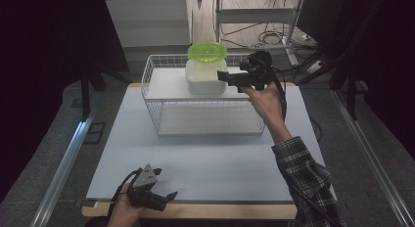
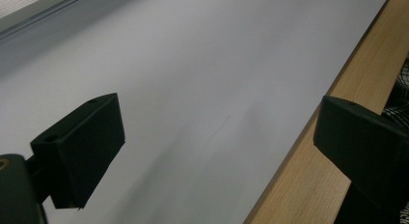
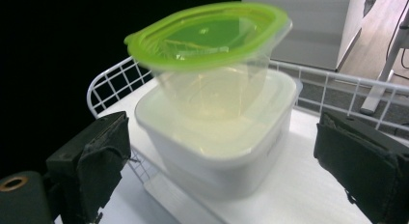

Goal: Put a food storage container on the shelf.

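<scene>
Wood edging runs along the near side of the tabletop (image 1: pixel 205 158), and there, at the near left, the left gripper (image 1: pixel 164 195) rests low in the person's hand with its jaws apart and nothing between them; in the left gripper view the same left gripper (image 2: pixel 212 142) looks across bare pale surface with the wooden edge (image 2: pixel 308 161) on its right. Farther off, past the middle of the tabletop, stands a white wire basket (image 1: pixel 151 73) with a white shelf inside. On that shelf, toward the far side, sits a white square container (image 1: pixel 205 80), and a clear tub with a green lid (image 1: pixel 207 51) stands on top of it, tilted a little. The right gripper (image 1: pixel 226 76), held up by the person's right hand (image 1: pixel 264 97) in a plaid sleeve (image 1: pixel 308 180), hovers just right of the two stacked containers, its jaws spread wide and gripping nothing. In the right gripper view the right gripper (image 3: pixel 217 161) flanks the white square container (image 3: pixel 222 137) without touching it, the green lid (image 3: pixel 207 33) higher up, and the basket's wire rim (image 3: pixel 111 84) behind.
</scene>
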`<action>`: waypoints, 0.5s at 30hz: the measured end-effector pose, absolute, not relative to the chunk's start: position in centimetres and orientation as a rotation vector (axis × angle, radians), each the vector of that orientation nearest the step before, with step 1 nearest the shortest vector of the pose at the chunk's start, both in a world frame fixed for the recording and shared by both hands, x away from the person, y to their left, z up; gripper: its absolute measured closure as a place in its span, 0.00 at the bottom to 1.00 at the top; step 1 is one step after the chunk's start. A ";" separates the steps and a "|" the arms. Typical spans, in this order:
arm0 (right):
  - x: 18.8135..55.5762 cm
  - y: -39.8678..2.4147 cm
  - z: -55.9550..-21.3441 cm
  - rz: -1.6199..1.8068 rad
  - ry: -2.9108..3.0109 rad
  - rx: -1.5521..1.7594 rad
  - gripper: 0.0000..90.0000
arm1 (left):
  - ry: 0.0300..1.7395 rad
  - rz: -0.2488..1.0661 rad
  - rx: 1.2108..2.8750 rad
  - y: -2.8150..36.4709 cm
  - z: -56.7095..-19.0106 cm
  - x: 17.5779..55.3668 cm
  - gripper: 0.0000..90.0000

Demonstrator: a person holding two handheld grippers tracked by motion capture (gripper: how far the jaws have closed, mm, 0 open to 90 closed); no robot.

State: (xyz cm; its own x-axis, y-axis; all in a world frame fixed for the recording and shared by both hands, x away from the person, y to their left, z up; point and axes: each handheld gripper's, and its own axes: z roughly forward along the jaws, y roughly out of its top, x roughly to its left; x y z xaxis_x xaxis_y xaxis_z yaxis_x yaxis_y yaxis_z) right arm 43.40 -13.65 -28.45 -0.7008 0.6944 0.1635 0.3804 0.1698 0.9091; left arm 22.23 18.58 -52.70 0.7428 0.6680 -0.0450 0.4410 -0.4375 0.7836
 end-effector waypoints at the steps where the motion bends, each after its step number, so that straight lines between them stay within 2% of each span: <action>1: 43.1 -13.8 -28.6 1.544 2.162 1.025 0.07 | 0.833 0.345 2.104 18.6 -52.7 22.2 0.04; 15: 39.4 -15.5 -32.0 1.504 2.236 0.972 0.05 | 0.834 0.349 2.102 18.5 -52.7 22.2 0.04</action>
